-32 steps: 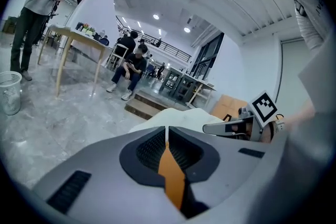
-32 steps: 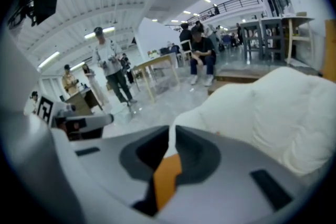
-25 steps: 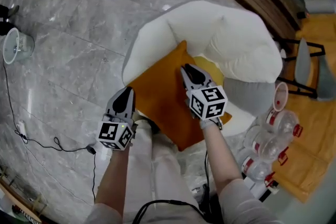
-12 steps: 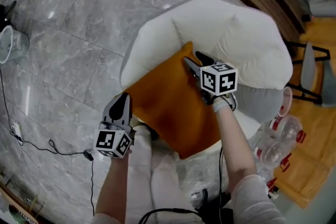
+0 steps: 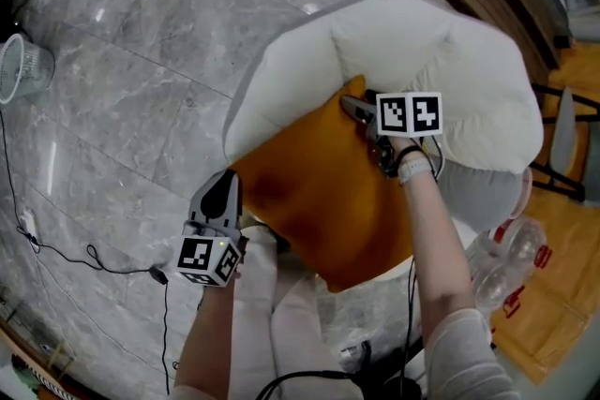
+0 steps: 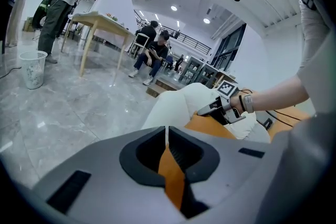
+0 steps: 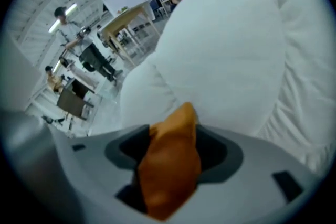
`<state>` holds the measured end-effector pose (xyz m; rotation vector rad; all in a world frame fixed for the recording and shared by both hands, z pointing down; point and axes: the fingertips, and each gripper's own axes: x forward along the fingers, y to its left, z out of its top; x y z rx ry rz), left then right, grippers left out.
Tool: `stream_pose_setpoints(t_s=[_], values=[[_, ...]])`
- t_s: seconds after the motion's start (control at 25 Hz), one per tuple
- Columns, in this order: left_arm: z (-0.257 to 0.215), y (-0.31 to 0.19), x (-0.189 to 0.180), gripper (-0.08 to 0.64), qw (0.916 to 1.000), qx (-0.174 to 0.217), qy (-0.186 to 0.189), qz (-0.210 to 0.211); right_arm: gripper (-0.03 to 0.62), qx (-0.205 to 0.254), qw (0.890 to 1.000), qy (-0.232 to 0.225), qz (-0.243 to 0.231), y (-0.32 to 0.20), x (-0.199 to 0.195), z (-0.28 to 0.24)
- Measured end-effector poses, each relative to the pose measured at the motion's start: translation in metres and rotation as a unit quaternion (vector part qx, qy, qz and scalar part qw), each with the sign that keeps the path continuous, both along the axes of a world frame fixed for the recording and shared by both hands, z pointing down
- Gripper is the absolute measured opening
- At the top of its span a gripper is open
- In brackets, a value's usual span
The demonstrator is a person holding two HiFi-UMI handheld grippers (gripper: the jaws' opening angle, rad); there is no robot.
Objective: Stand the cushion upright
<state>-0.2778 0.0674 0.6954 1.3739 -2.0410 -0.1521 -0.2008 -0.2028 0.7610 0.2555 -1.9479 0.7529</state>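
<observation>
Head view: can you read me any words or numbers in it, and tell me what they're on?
No words or numbers can be read.
Left cube and right cube: black-and-white square patterns, not letters.
Bottles: red parts, any print too blurred to read.

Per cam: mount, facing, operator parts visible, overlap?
Head view: on head, steeply down at orange cushion on white armchair; left gripper, right gripper, arms show.
Left gripper view: on left gripper, facing armchair; fingers shut on cushion; right gripper visible.
Right gripper view: faces armchair back; cushion corner between opening fingers.
Shared: cushion, armchair.
</observation>
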Motion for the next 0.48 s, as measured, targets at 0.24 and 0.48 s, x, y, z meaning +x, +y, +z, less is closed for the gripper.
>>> stream_pose_setpoints(t_s=[0.24, 0.48], values=[[0.023, 0.024, -0.013, 0.028, 0.9991, -0.026, 0.003, -0.032, 0.265, -0.048, 0.999, 0.017, -0.016, 0.001, -0.005, 0.014], [0.041, 0.035, -0.011, 0.028, 0.9982, -0.043, 0.011, -0.040, 0.221, -0.052, 0.997, 0.025, -0.059, 0.008, -0.002, 0.016]])
